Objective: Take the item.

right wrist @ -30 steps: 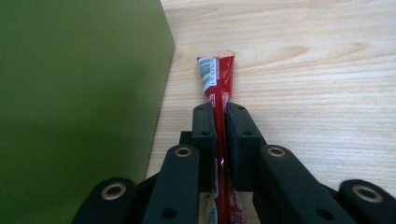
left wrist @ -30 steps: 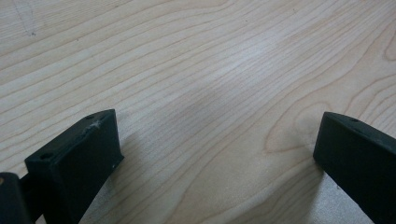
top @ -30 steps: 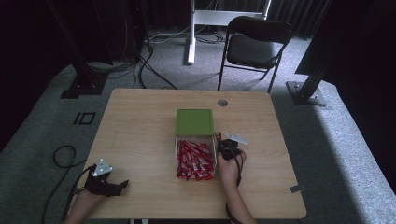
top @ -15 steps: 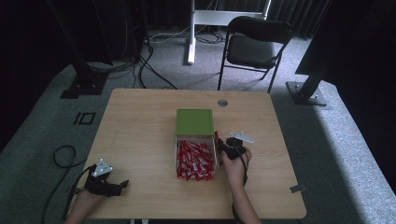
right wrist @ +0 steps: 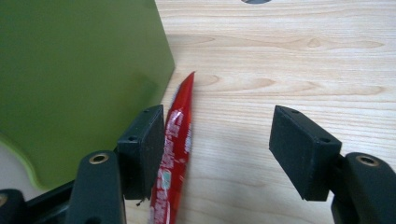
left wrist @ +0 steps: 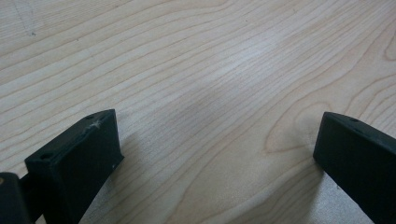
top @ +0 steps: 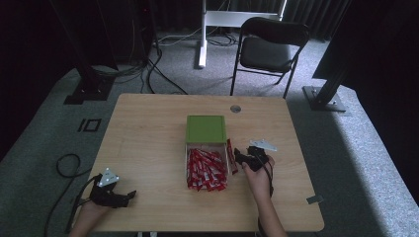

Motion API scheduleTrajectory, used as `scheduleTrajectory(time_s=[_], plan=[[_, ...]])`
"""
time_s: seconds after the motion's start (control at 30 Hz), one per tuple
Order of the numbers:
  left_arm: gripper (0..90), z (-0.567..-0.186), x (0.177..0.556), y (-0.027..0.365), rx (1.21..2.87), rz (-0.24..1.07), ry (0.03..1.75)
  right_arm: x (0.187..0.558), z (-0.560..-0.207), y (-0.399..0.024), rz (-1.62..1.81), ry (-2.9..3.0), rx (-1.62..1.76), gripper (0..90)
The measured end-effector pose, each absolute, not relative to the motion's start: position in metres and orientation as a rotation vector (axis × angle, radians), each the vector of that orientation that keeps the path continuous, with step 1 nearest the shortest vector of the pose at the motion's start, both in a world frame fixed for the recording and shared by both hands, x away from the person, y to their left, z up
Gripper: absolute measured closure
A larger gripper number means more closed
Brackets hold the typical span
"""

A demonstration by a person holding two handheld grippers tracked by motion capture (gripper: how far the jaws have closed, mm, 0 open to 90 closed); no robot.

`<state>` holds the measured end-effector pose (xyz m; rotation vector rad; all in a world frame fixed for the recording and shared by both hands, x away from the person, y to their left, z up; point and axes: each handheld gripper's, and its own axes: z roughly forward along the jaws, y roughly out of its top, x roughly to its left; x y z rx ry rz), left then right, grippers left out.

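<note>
the right gripper (right wrist: 217,154) has just been opening, jaws spread – the red packet (right wrist: 180,135) lies on the table beside the green box (top: 206,129) (apparently just let go); left gripper (left wrist: 217,154) rests spread.

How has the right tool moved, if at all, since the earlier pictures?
Yes. The right tool has drifted away from the box of red packets toward the table's right edge, its jaws just opening and leaving one red packet beside the box.
</note>
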<state>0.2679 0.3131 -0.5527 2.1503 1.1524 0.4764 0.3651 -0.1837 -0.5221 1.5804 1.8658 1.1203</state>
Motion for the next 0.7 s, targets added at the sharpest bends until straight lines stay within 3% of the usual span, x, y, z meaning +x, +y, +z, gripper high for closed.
scheduleTrajectory(time_s=[0.33,0.7], plan=[[1.5,-0.553,0.268,0.313,2.15,0.476,1.152,0.354,-0.519,-0.206,1.159,1.87,1.537,20.2],[1.5,-0.553,0.268,0.313,2.15,0.477,1.153,0.338,-0.525,-0.231,1.176,1.938,1.482,19.5]])
